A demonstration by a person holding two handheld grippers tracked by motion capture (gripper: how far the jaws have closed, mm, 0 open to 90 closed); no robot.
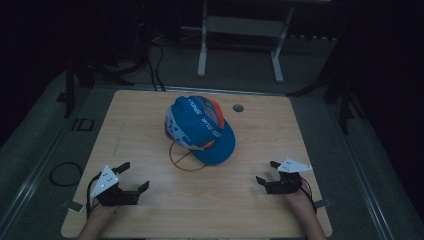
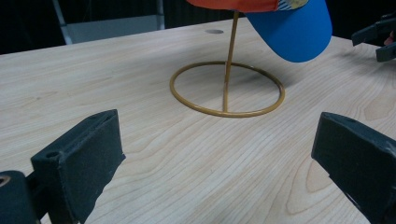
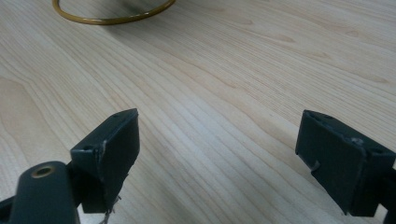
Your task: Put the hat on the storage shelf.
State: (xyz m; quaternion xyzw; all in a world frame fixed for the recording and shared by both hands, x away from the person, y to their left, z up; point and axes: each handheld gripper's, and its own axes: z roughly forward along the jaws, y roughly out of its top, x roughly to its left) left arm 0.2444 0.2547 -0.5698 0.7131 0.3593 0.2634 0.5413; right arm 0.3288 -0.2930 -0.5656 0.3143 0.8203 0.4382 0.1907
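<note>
The blue cap (image 1: 199, 127) is perched on its stand (image 2: 227, 88), brim pointed toward the right gripper (image 1: 266, 175); both it and the left gripper (image 1: 134, 176) are held agape.

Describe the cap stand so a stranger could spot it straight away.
Start at the wooden table and go to its middle, where a blue cap with an orange panel sits raised off the surface. Under it is the stand: a thin brass-coloured wire ring lying flat on the wood with one upright rod. It is the only metal hoop there, between the two black grippers.
</note>
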